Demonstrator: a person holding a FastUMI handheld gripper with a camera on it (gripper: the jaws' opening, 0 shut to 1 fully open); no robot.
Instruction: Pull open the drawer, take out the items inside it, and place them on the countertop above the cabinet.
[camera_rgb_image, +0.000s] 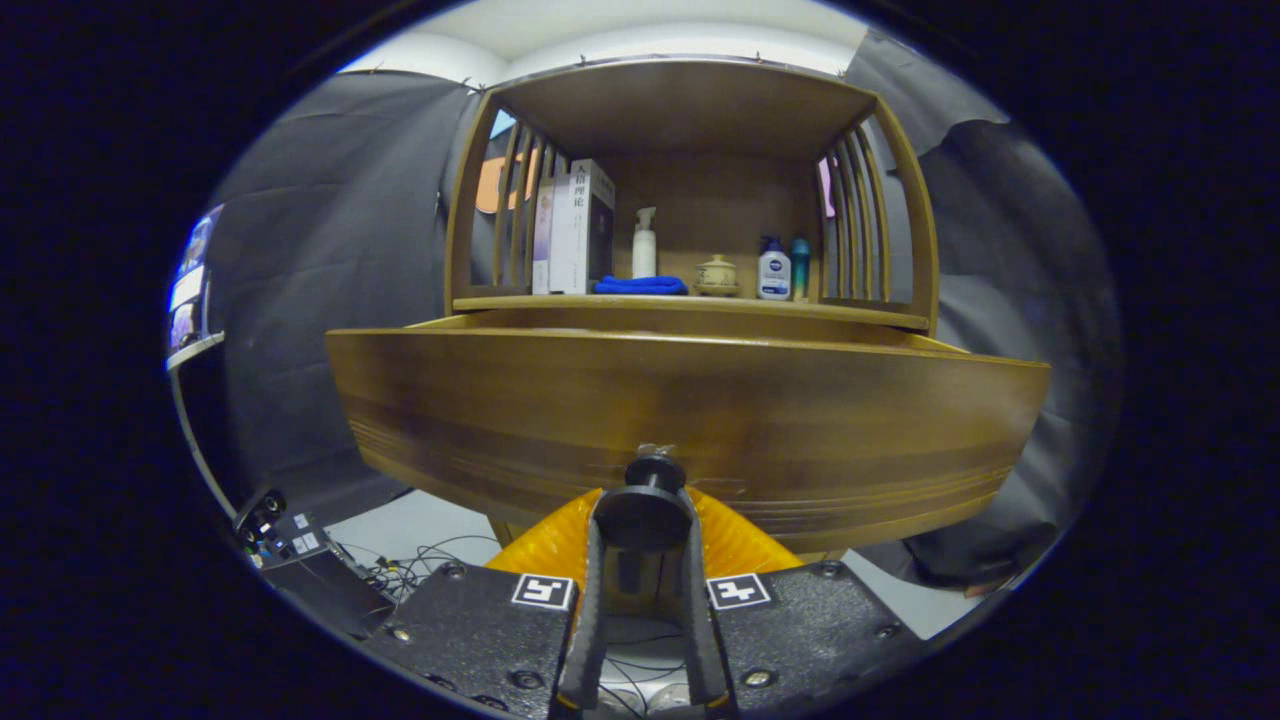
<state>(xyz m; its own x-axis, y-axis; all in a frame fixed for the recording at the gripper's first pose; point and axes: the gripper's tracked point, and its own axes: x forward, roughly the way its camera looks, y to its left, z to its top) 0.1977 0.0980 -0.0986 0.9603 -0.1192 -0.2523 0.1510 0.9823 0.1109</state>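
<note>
A wooden drawer front (690, 420) stands pulled out toward me, its top edge clear of the cabinet body. A dark round knob (655, 470) sits low at the front's middle. My gripper (645, 510) is shut on that knob, both fingers (600, 540) pressing its sides. The drawer's inside is hidden behind the front panel. Above it runs the countertop (690, 305), under a wooden hutch with slatted sides.
On the countertop stand book boxes (575, 230), a white spray bottle (645, 245), a folded blue cloth (640, 286), a small ceramic jar (716, 276), and two lotion bottles (775, 268). Cables and a black box (320, 580) lie on the floor at the left.
</note>
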